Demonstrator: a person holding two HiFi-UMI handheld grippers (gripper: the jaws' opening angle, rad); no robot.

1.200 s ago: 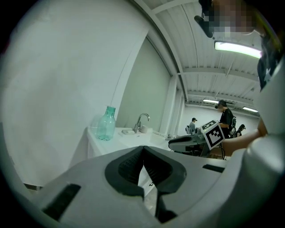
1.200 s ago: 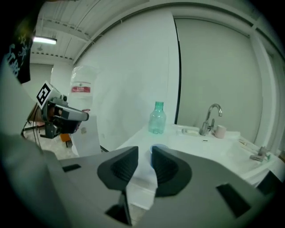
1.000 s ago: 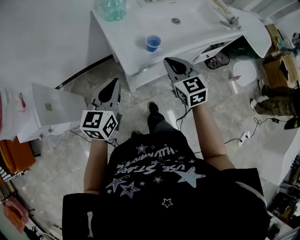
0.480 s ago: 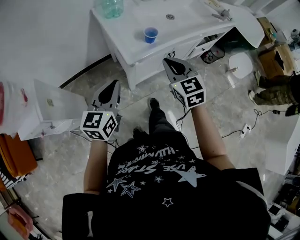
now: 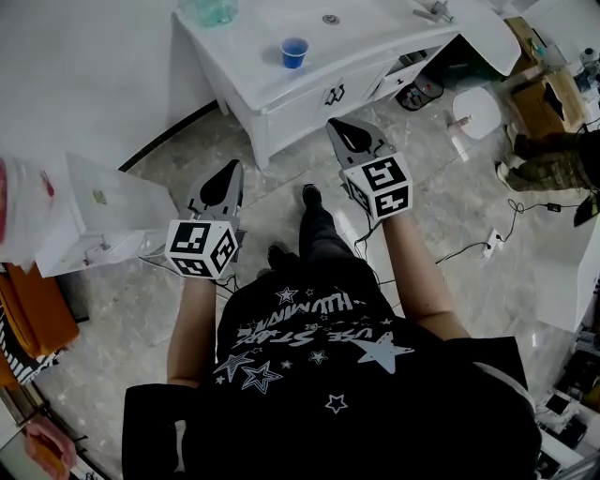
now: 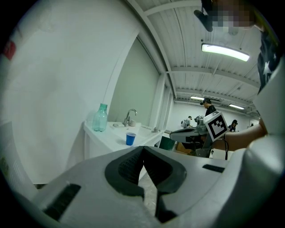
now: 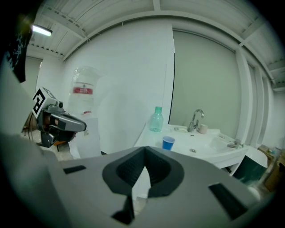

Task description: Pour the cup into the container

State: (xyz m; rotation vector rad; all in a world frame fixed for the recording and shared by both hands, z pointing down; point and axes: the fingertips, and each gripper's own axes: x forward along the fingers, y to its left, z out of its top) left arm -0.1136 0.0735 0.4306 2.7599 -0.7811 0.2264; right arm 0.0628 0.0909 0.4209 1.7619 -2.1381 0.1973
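A small blue cup (image 5: 294,52) stands on the white sink counter (image 5: 253,66), seen also as the blue cup (image 6: 130,138) and the blue cup (image 7: 168,143) in the two gripper views. Left of it at the counter's back is a green bottle (image 5: 208,9), and the basin's drain (image 5: 330,19) lies behind the cup. My left gripper (image 5: 228,171) and right gripper (image 5: 347,129) hover over the floor, short of the counter. Both are shut with nothing between their jaws. In its own view the left gripper (image 6: 143,149) points toward the cup, as does the right gripper (image 7: 144,151).
A faucet (image 7: 196,119) and a small mug (image 7: 203,129) sit at the basin. A white box (image 5: 103,216) stands on the floor at left, with an orange thing (image 5: 33,314) below it. Cables (image 5: 469,258) lie on the marble floor. A person's leg (image 5: 548,159) shows at the right edge.
The counter with the cup has slid toward the top of the head view, showing more of its drawer front. Both grippers keep their place in the picture and stay shut.
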